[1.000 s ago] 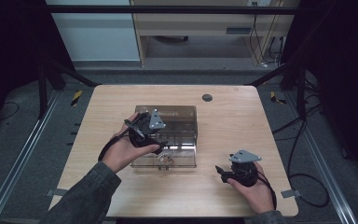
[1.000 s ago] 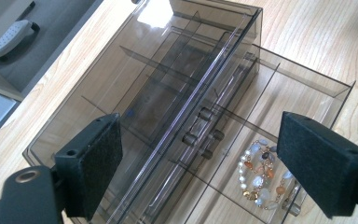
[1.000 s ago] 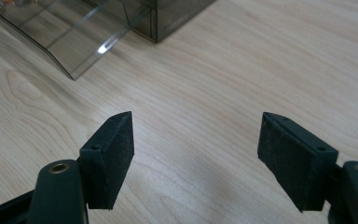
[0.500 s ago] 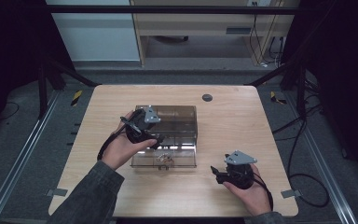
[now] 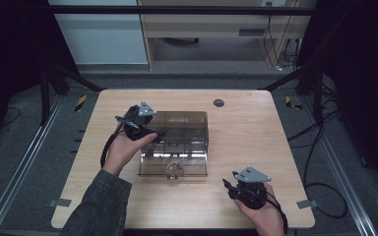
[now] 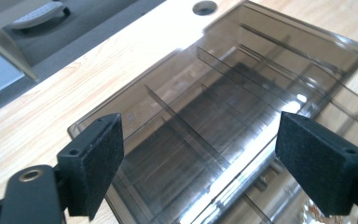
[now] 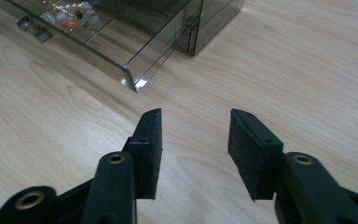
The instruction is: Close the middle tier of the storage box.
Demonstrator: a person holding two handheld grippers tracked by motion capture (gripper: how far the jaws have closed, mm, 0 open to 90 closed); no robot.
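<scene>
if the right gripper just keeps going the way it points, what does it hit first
Probably the near corner of the pulled-out drawer of the smoky clear box; the right gripper has bare table before it, depth unclear.

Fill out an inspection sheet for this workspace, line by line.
Surface: light wooden table, with a round grommet hole near the far edge.
Job's things: smoky transparent organizer box at the middle of the table, its drawer pulled out toward the person; small pale and gold trinkets lie in a front compartment.
Clutter: nothing seen.
Grippers: left tool open, over the box's left top; right tool open over bare wood to the right of the drawer, its jaws have just been closing with nothing between them.
Cables: black cable loops from the left tool; more black cables on the floor at right.
Surroundings: grey floor, metal rails, a shelf unit behind.
</scene>
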